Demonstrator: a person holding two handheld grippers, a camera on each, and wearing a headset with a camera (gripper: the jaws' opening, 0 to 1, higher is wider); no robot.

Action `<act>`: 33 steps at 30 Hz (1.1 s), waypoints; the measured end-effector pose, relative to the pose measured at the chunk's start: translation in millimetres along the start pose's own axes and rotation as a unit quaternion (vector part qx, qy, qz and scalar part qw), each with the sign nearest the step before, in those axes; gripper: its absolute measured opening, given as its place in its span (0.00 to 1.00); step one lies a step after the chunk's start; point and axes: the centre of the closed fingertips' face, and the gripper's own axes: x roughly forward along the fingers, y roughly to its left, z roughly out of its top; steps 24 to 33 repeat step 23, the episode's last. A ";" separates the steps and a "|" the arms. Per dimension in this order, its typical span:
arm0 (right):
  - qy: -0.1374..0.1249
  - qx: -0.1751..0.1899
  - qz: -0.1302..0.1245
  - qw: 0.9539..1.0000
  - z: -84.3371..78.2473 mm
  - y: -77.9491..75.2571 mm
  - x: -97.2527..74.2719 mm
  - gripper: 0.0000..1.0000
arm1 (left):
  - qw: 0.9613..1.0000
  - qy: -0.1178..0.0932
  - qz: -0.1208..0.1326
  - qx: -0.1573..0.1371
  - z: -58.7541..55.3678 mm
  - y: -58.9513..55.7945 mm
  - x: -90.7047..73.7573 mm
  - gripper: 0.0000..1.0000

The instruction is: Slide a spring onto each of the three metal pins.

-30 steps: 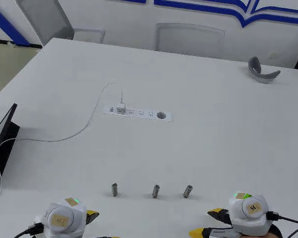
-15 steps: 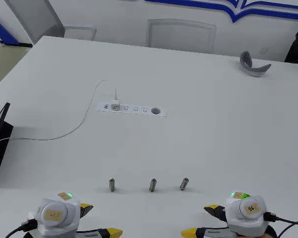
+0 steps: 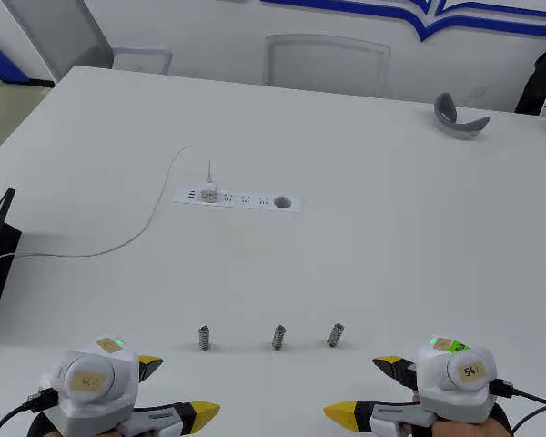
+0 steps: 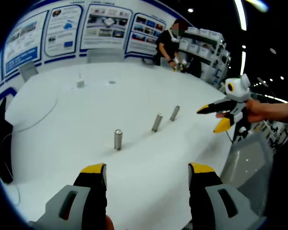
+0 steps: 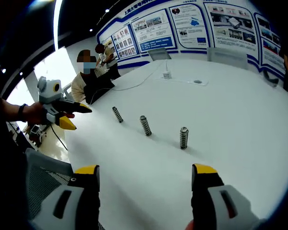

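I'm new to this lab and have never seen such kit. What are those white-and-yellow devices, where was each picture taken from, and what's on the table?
There is no robot: a person holds a two-jaw tool in each hand. The full-frame picture comes from a camera on the person's head, looking down at the left claw and the right claw. The two round pictures come from fisheye cameras riding on the claws, each looking out between its own yellow-tipped jaws. On the white table stand three small pins in a row, each seemingly carrying a coiled spring. Farther back lie a power strip and a grey curved object. Both claws are open and hold nothing.
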 end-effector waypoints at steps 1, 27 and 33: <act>0.000 -0.001 0.000 1.000 0.3 0.5 0.1 0.80 | 1.000 0.001 0.001 0.001 0.0 0.9 0.0 0.71; 0.010 -0.005 0.016 1.000 -2.5 9.7 5.0 0.84 | 1.000 -0.002 0.008 -0.007 -1.2 7.4 -0.1 0.71; 0.010 -0.005 0.016 1.000 -2.5 9.7 5.0 0.84 | 1.000 -0.002 0.008 -0.007 -1.2 7.4 -0.1 0.71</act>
